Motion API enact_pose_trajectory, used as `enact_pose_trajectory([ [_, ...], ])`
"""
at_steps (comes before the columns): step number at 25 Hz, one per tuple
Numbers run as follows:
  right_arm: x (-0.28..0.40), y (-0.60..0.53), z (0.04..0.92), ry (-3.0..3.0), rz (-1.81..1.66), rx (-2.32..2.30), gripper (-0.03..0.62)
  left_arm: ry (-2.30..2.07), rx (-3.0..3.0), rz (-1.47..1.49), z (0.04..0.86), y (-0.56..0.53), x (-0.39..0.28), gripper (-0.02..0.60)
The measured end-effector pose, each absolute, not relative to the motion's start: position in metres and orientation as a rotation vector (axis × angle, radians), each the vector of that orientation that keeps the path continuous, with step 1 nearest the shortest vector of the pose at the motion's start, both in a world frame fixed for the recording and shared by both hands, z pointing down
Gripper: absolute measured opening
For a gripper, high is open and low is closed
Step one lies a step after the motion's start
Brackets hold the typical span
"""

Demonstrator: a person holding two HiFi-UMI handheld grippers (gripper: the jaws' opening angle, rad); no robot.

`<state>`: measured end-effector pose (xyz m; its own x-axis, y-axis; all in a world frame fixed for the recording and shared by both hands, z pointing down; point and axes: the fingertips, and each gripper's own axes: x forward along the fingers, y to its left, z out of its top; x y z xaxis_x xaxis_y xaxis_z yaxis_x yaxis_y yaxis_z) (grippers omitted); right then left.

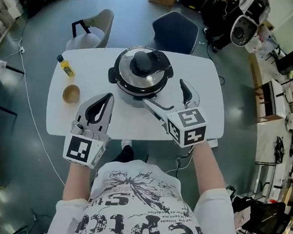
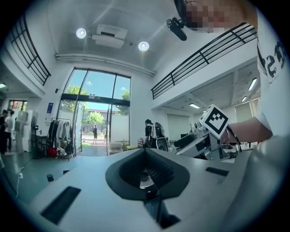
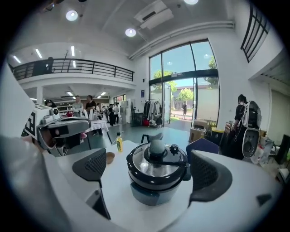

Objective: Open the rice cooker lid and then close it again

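Note:
The rice cooker stands in the middle of the white table, its steel lid down and a black knob on top. My right gripper is open just in front of the cooker on its right side, not touching it. In the right gripper view the cooker sits between the spread fingers, still a little way ahead. My left gripper hovers over the table to the cooker's front left, shut with nothing in it. In its own view the left gripper points up into the room.
A yellow bottle and a small wooden bowl stand on the table's left part. Two chairs are behind the far edge. The table's near edge runs just under both grippers.

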<state>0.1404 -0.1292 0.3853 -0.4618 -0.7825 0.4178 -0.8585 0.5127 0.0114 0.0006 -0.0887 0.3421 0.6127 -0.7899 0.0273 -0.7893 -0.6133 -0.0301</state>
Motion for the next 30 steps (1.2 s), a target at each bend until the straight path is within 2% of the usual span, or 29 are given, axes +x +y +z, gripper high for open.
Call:
enact_pose_trajectory([
  [4, 0.124, -0.186, 0.398, -2.301, 0.301, 1.274, 0.563, 1.382, -2.771, 0.004, 0.332, -0.135, -0.007, 0.014],
  [13, 0.087, -0.281, 0.458, -2.079, 0.499, 1.004, 0.557, 1.361, -2.773, -0.03, 0.336, -0.201, -0.03, 0.014],
  [25, 0.08, -0.316, 0.485, -1.806, 0.637, 0.954, 0.359, 1.344, -2.821, 0.006, 0.344, -0.235, -0.052, 0.014],
  [30, 0.075, -0.316, 0.487, -1.792, 0.669, 0.911, 0.339, 1.345, -2.836, 0.006, 0.352, -0.243, -0.059, 0.014],
])
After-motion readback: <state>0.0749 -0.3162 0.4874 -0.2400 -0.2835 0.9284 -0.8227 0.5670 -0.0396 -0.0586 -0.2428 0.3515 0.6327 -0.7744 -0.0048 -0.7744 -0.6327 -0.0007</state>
